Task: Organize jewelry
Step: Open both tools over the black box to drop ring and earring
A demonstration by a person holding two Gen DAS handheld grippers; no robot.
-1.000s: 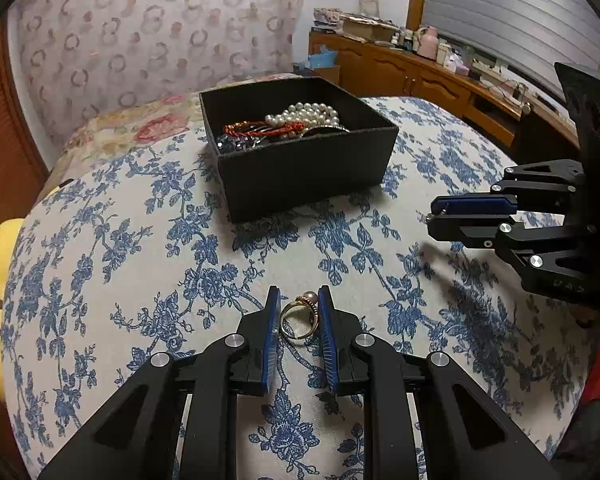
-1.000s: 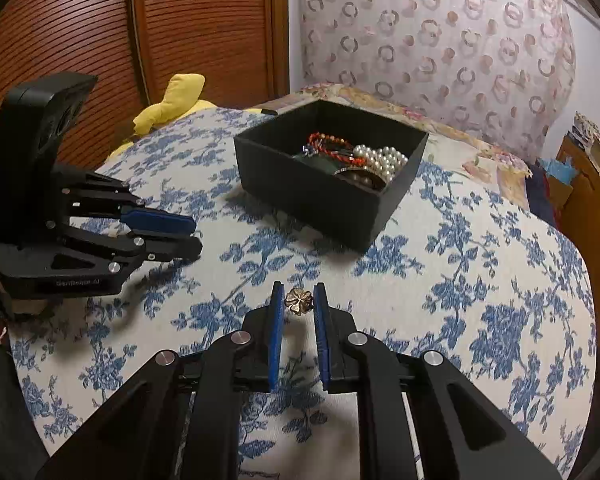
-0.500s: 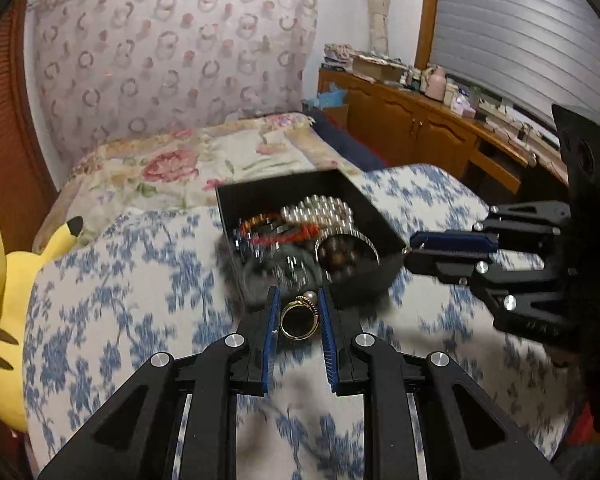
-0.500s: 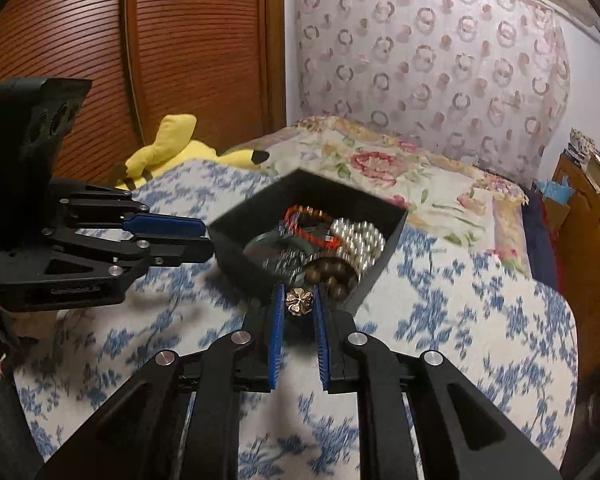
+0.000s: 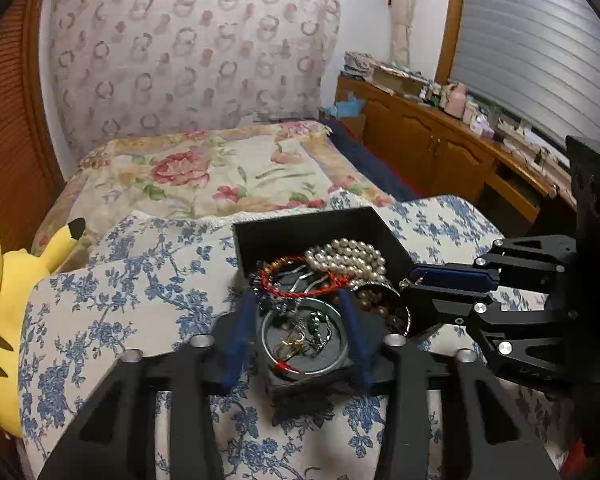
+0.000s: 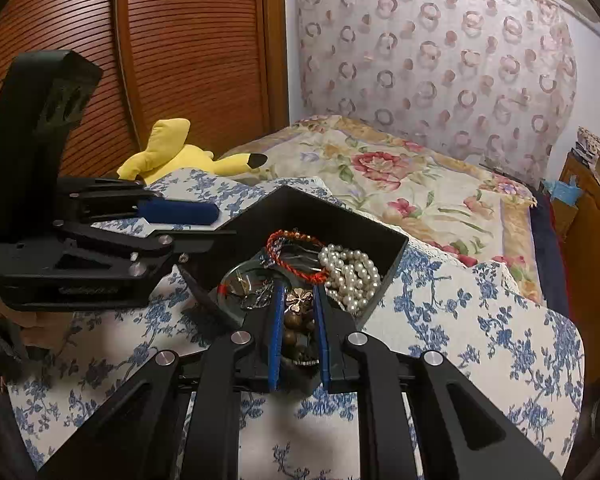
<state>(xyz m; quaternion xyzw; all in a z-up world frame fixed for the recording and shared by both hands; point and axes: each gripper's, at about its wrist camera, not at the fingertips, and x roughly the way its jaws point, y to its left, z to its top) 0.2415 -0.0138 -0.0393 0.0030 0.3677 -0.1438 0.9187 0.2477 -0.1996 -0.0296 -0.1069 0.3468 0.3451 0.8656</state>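
Blue-flowered bedspread carries the black square jewelry box, both grippers poised over it. Left gripper gapes wide, holding nothing; right gripper pinches a small bronze flower charm — likely the drop-off step. Next: release it. The box's tangled contents blur; any ring there is indistinct.

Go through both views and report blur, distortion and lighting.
Left wrist view: the left hand-held gripper is smeared by motion blur, while the black box is fairly sharp; fisheye bends the window shutter. Right wrist view: sharper, with the right hand-held gripper crisp; dim warm indoor light, dark vignette in the corners.
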